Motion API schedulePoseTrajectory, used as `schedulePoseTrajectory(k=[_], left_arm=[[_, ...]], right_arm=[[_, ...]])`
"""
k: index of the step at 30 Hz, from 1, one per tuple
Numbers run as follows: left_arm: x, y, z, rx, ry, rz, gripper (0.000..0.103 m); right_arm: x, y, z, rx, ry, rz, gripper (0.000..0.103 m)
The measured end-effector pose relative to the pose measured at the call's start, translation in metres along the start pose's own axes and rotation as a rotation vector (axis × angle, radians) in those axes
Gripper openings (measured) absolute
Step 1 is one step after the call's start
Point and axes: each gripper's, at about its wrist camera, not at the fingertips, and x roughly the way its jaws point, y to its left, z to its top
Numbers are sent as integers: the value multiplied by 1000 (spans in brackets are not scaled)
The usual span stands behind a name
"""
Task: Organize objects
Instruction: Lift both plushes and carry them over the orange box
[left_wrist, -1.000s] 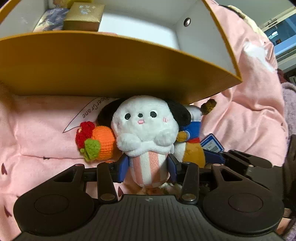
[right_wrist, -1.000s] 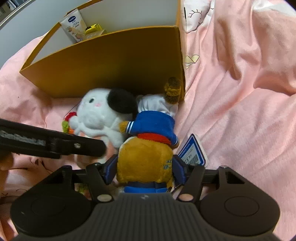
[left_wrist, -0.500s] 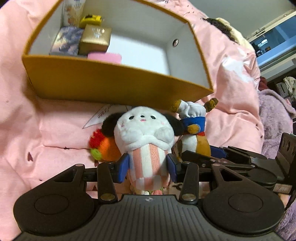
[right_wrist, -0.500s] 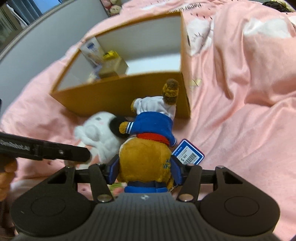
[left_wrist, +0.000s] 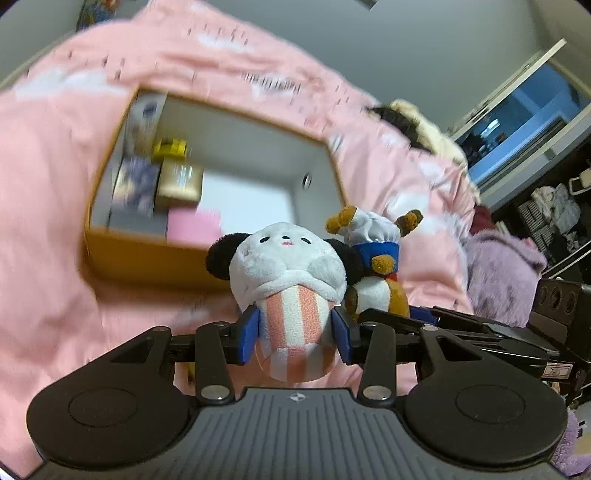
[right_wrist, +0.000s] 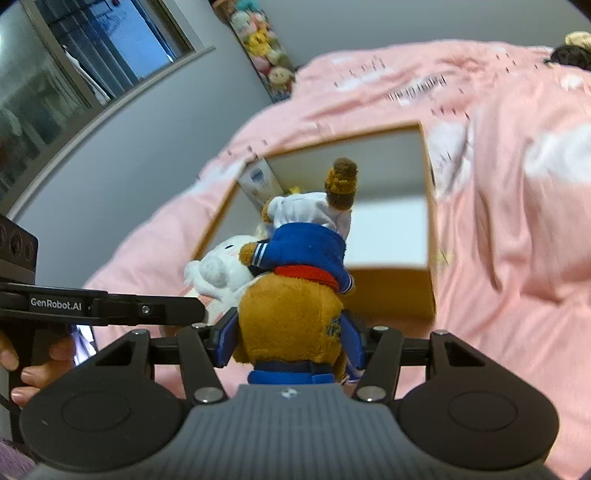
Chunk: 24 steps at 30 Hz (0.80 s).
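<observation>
While both plush toys are held above the pink bed cover (left_wrist: 55, 288), the white dog plush (left_wrist: 291, 273) is clamped by its striped body in the left claw (left_wrist: 295, 334), whose jaws are closing. The brown bear plush (right_wrist: 295, 314) is gripped in the right claw (right_wrist: 291, 341). Beyond them lies the open box (left_wrist: 147, 254), small items seen inside.

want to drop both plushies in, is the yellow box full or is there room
Room left. The yellow box is open-topped, with small packages crowded at one end; the rest of its white floor is bare.
</observation>
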Motion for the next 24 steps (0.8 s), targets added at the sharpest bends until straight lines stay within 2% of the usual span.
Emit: schedulePoseTrajectory(k=[6, 11, 13, 17, 24], left_arm=[[-11, -10, 32, 43, -106, -24, 49], [1, -15, 57, 80, -164, -17, 48], [13, -14, 63, 81, -159, -9, 48], [48, -6, 67, 81, -134, 55, 48], [94, 23, 62, 6, -56, 90, 48]], right_arm=[[-10, 12, 40, -43, -94, 0, 59], [-2, 6, 71, -14, -109, -25, 59], [5, -2, 79, 5, -97, -40, 59], [30, -24, 89, 64, -46, -94, 59], [72, -54, 78, 146, 80, -139, 59]])
